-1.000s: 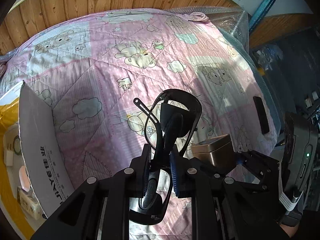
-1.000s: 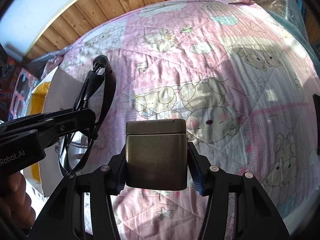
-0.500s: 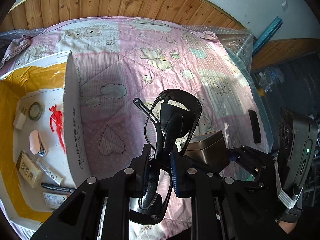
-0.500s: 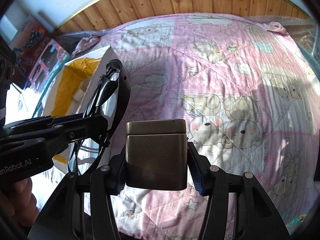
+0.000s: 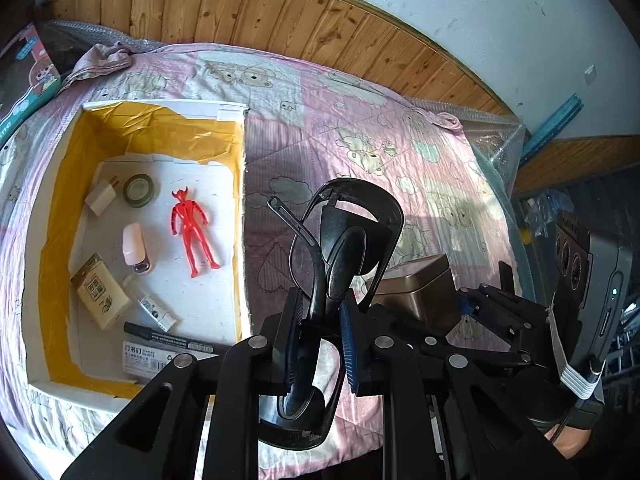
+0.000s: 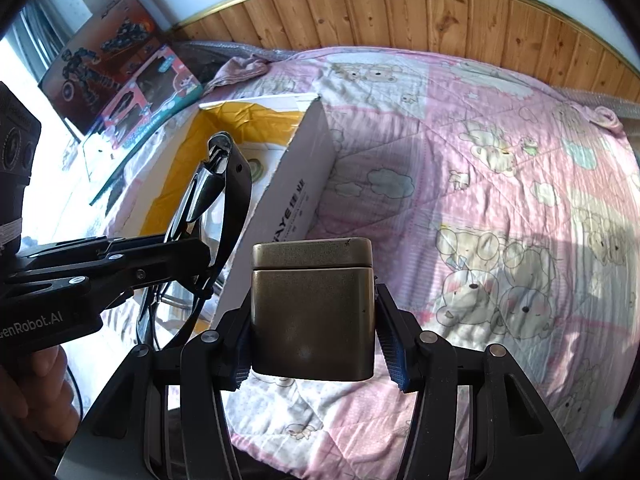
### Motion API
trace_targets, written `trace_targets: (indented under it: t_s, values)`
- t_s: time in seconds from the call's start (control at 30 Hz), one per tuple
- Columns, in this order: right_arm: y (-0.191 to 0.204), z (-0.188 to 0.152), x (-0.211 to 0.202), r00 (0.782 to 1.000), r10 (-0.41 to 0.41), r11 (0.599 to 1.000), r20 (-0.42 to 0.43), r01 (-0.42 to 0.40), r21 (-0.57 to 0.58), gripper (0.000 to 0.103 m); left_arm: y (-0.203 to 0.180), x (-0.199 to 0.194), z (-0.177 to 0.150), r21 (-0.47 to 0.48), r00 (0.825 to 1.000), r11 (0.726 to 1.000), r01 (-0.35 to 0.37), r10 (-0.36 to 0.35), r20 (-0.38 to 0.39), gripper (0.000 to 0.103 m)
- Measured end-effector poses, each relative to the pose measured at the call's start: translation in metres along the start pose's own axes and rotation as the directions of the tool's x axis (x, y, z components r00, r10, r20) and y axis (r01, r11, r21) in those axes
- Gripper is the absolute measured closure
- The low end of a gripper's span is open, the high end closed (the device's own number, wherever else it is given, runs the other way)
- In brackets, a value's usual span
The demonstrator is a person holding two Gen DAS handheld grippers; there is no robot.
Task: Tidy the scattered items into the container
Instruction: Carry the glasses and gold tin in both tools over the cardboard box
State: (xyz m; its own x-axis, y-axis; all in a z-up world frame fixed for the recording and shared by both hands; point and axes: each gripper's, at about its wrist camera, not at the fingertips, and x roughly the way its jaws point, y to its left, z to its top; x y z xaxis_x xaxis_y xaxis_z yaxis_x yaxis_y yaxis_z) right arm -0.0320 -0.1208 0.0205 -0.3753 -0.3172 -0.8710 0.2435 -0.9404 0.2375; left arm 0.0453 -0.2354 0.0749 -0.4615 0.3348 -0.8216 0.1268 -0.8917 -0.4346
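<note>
At the lower left of the left wrist view, the gripper's arm covers part of the label packet (image 5: pixel 148 354) and marker (image 5: pixel 168 337) in the box (image 5: pixel 240 208).

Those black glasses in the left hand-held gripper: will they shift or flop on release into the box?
The glasses look rigid and light. One temple arm splays loose, so it may swing or snag the box wall. Lenses could scratch; lower them gently.

A bed covered by a pink quilt (image 5: pixel 320 136) printed with bears and clouds carries a white cardboard box (image 5: pixel 240 216) lined with yellow tape, and a crumpled cloth (image 5: pixel 100 62) near the headboard.
</note>
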Motion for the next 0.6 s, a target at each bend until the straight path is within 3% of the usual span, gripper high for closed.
trace_targets:
  t_s: [0.6]
  values:
    - [0.054,0.022,0.000,0.996,0.088,0.986,-0.007,-0.088,-0.142,0.048,0.058,-0.042,-0.017,-0.174,0.996,0.984,-0.042,0.055,0.070,0.083]
